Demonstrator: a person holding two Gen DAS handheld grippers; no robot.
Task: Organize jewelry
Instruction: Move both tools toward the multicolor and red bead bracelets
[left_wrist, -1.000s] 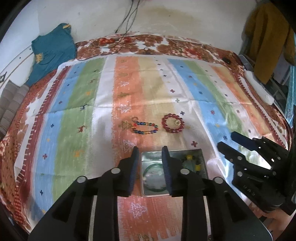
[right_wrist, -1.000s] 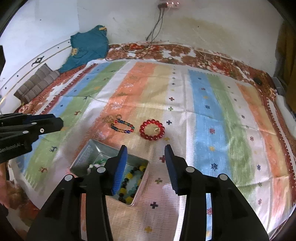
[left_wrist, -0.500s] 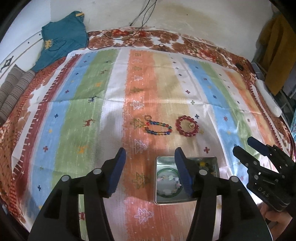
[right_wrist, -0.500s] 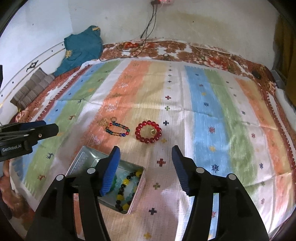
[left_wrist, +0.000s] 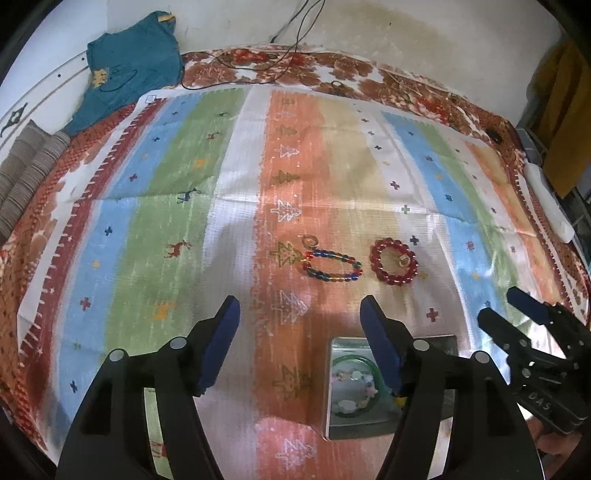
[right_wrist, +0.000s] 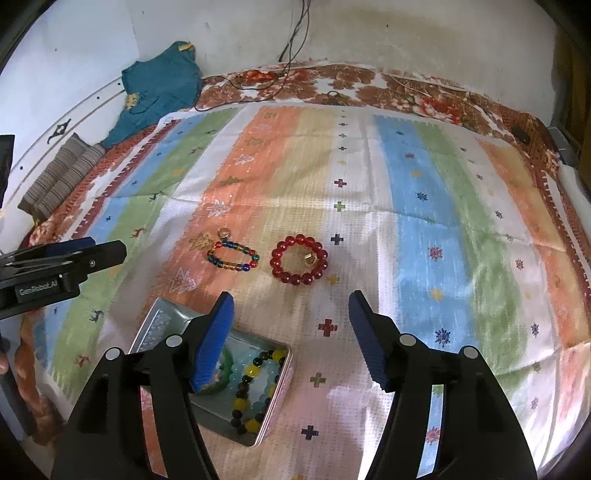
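A multicoloured bead bracelet and a red bead bracelet lie side by side on the striped cloth. A metal tin sits nearer me and holds a green bangle, a pale charm bracelet and a black-and-yellow bead strand. My left gripper is open and empty, raised above the cloth left of the tin. My right gripper is open and empty, raised near the tin, short of the red bracelet. Each gripper shows in the other's view, the right one and the left one.
The striped cloth covers a floral-sheeted bed. A teal garment and a folded striped cloth lie at the far left. Cables run along the far edge by the wall. A white object lies at the right edge.
Both grippers have opened wider and drawn back and up from the tin. The left gripper has shifted left, off the tin. The bracelets have not moved.
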